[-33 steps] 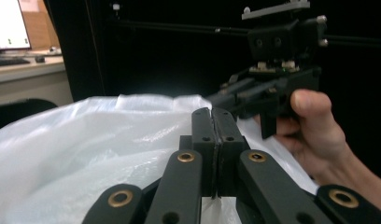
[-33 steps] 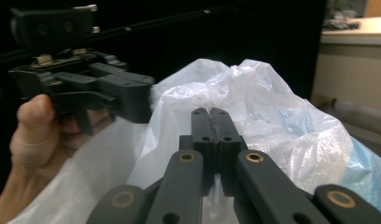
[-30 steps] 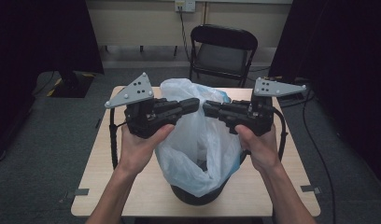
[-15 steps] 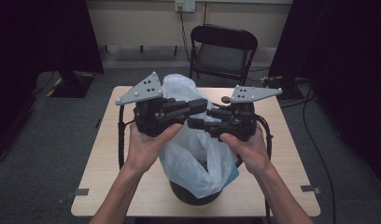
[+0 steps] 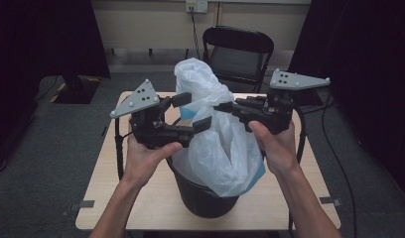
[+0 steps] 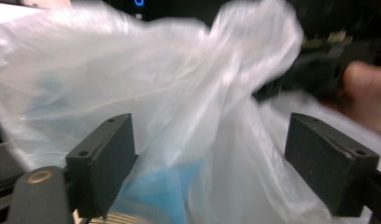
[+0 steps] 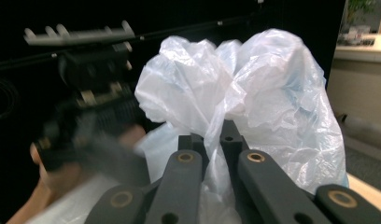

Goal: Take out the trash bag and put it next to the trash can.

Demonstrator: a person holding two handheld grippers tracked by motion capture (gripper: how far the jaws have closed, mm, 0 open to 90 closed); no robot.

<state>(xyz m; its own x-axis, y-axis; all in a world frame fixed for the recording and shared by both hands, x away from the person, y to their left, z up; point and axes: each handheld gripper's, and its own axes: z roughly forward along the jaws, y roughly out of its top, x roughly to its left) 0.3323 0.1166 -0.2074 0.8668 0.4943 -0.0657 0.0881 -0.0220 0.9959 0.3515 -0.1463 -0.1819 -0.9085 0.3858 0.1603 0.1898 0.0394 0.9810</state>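
The plastic bag point(image 5: 218, 134) stands in a black bin point(image 5: 205, 196) at the near middle of the table point(image 5: 106, 198), its gathered top rising well above the bin's rim, with something blue showing through the film low down. The right gripper point(image 5: 223, 106) comes in from the right and pinches a fold of the bag's upper part; in the right gripper view its jaws are pressed together with the film bunched between them. The left gripper point(image 5: 190, 111) sits at the bag's left side with its jaws spread wide, the film lying between them in the left gripper view but not clamped. The step in hand looks like gathering the bag's neck, perhaps to lift or tie it. To do it well, the left gripper should close on a thick bunch of film, not a single layer, level with the right one's hold, so that any pull is shared and the thin plastic does not tear or slip.
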